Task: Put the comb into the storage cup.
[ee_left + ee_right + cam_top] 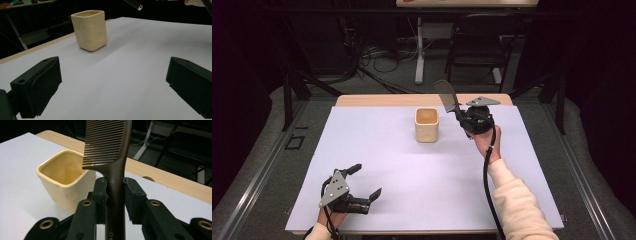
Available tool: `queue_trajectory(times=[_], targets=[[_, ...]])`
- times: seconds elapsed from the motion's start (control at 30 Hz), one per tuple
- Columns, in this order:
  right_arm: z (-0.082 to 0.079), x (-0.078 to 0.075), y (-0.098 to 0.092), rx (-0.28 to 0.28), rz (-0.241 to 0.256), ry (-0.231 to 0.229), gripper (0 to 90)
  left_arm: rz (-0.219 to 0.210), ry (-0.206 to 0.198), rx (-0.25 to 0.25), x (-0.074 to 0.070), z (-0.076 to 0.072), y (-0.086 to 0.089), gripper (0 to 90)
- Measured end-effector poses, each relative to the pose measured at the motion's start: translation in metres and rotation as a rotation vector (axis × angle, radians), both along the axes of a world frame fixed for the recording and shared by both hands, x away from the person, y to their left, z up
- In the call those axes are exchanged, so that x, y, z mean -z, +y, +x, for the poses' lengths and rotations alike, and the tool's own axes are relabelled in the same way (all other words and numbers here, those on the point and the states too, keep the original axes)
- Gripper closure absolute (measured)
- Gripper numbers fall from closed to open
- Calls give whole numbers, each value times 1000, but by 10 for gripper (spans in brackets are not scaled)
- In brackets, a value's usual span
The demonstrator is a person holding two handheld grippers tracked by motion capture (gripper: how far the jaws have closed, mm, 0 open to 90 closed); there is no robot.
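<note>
pale letters "cre" on comb handle (pixel 115 220)

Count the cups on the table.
1. A cream square cup stands upright on the white table cover, towards the far edge, just left of the comb clamped in the right gripper.

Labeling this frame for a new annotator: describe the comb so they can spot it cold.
Start at the white table cover and find the cream square cup near its far edge. Just right of the cup, the right hand-held gripper is raised off the table and shut on a dark brown comb by its handle. It is the one toothed thing here, with its teeth end up.
</note>
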State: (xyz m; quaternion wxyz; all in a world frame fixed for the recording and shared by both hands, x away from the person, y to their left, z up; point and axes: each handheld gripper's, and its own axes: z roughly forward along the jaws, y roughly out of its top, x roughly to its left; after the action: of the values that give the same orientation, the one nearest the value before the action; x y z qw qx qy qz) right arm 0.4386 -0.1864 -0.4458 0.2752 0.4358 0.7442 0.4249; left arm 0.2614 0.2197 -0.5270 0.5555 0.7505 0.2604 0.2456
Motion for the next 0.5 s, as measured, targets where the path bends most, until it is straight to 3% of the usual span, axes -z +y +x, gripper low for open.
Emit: queue_trajectory(times=[0.5], targets=[[6,1,9,8,9,-59,723,0,-1,1,0,0,0,1]])
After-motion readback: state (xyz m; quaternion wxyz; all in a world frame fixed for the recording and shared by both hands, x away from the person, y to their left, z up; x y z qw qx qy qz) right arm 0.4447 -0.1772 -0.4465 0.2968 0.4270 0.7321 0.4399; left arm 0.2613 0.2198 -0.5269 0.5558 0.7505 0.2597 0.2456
